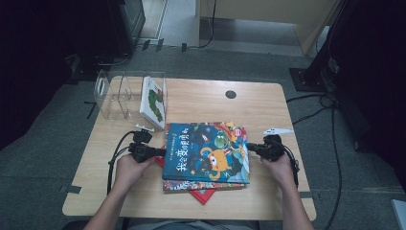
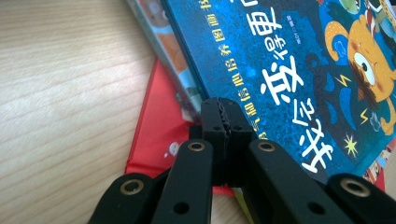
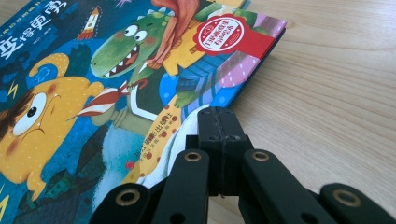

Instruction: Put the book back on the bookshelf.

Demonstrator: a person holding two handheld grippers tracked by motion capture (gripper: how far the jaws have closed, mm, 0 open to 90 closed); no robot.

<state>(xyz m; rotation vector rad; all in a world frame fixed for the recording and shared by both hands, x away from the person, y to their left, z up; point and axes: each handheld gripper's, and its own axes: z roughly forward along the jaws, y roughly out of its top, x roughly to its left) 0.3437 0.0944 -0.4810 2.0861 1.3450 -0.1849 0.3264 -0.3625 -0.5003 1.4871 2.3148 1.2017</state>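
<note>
High view: blue book (image 1: 206,152), cartoon cover, tops stack mid-table; clear rack (image 1: 119,93) holds one white book (image 1: 153,100).
Left gripper (image 2: 226,122) view: jaws closed at book's edge.
Right gripper (image 3: 219,122) view: jaws closed at opposite edge.

The blue book (image 2: 299,70) on top of the pile has big white Chinese words on its cover, and I can read 我会变得更 there. Smaller white words run beside them, too blurry to read. A round red sticker (image 3: 226,34) on the cover holds tiny white words, also too small
</note>
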